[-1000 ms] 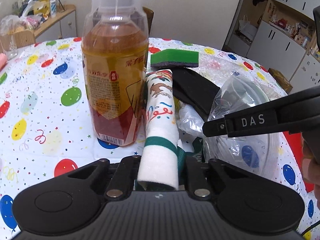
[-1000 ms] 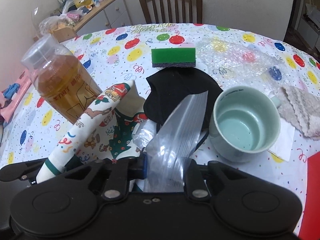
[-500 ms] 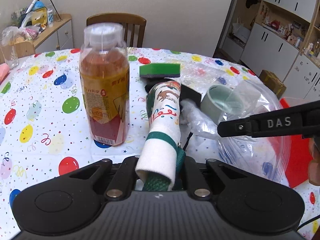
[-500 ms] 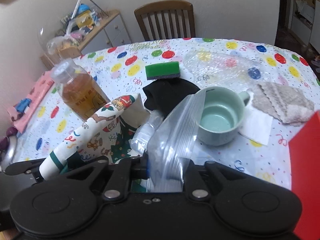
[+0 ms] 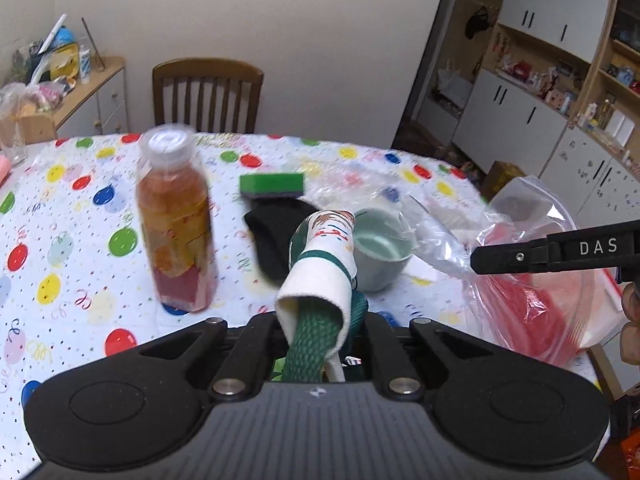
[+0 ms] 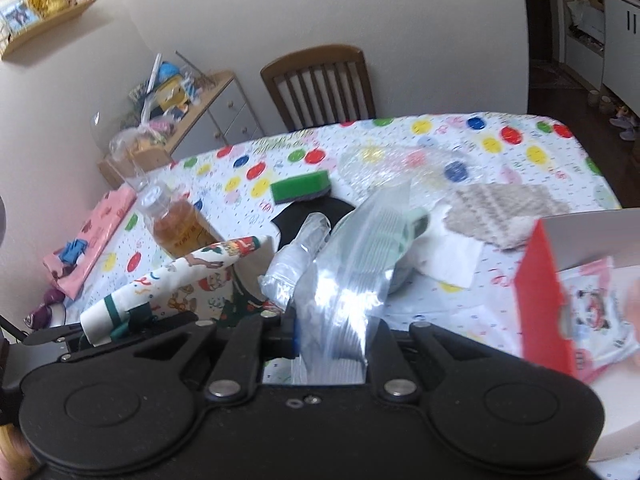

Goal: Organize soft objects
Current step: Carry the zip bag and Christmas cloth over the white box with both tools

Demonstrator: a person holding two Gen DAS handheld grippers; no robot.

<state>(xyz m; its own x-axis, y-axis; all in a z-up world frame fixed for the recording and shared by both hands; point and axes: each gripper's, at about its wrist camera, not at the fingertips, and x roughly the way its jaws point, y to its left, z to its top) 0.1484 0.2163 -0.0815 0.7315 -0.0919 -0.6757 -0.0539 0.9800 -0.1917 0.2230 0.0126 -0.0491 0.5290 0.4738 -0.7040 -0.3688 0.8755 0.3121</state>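
My left gripper (image 5: 320, 344) is shut on a rolled Christmas-print sock (image 5: 320, 264) with a green-striped white cuff, held above the table. The sock also shows in the right wrist view (image 6: 172, 284), with the left gripper (image 6: 100, 330) at the lower left. My right gripper (image 6: 320, 344) is shut on the edge of a clear zip bag (image 6: 352, 264), lifted off the table. In the left wrist view the bag (image 5: 532, 272) hangs open at the right below the right gripper's finger (image 5: 560, 250). A black cloth (image 5: 276, 232), a green sponge (image 5: 272, 186) and a grey knit cloth (image 6: 504, 216) lie on the table.
A tea bottle (image 5: 176, 224) stands left of the sock. A pale green mug (image 5: 380, 248) sits behind it. Bubble wrap (image 6: 404, 160) lies at the back. A red box (image 6: 548, 292) stands at the right table edge. A wooden chair (image 5: 208, 96) is behind the table (image 5: 60, 216).
Both grippers have risen and pulled back from the table, lifting the sock and the bag higher. The bottle and the mug now look farther away.
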